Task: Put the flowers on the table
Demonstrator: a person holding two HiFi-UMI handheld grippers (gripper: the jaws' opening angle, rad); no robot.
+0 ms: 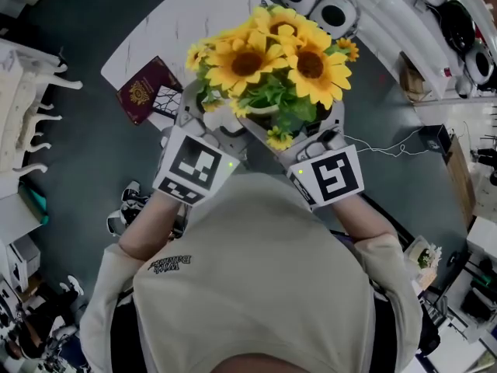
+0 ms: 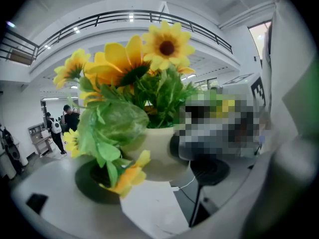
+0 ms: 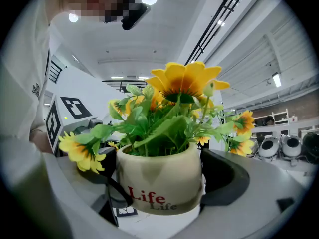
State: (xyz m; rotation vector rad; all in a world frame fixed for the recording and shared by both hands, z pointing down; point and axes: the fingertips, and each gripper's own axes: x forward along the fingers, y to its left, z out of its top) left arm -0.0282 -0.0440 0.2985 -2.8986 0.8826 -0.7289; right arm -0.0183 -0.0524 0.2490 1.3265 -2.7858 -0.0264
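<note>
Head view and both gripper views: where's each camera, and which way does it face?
Head view: on the person's head, facing steeply down at the sunflower pot above the white table; forearms and shirt show.
Left gripper view: on the left tongs, facing along them and upward; its jaws clamp the pot.
Right gripper view: on the right tongs, facing the pot's "Life" print; jaws clamp it, shirt at left.
Shared: both gripper views see the same pot, from opposite sides.

The person is wearing a pale beige short-sleeved shirt [image 1: 264, 278] with small, seemingly dark chest lettering [image 1: 171, 263], while the left gripper [image 2: 154, 177] and right gripper [image 3: 160, 183] are showing grey bodies, black-padded jaws and black-and-white marker cubes [image 1: 194, 165].
</note>
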